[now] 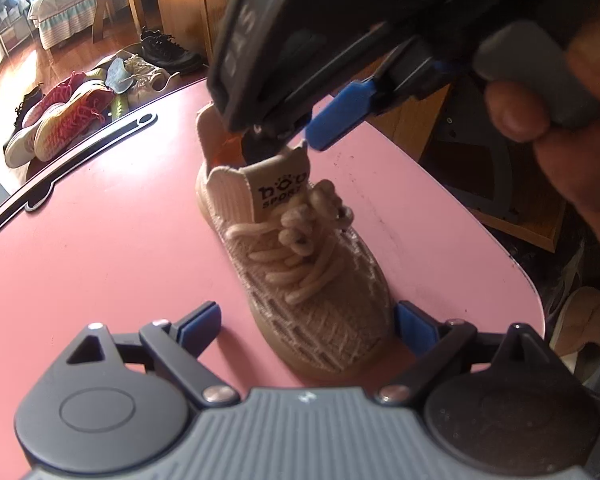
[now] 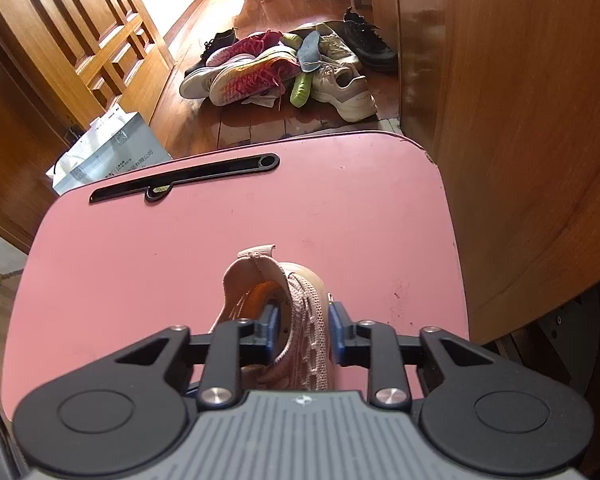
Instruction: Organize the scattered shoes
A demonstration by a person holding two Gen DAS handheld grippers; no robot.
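Knit beige sneaker [image 1: 300, 264] with thick rope laces and gum sole sits upright on smooth pink table [image 1: 100, 260]. Right gripper [image 2: 303, 330] pinches its mesh collar wall, one blue pad inside. Left gripper [image 1: 308, 326] spread wide, straddling the toe, pads apart from it.

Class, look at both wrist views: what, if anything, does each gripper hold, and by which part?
The right gripper grips the beige knit shoe by one side wall of its collar, one finger inside the opening. The left gripper holds nothing; its open jaws flank the toe.
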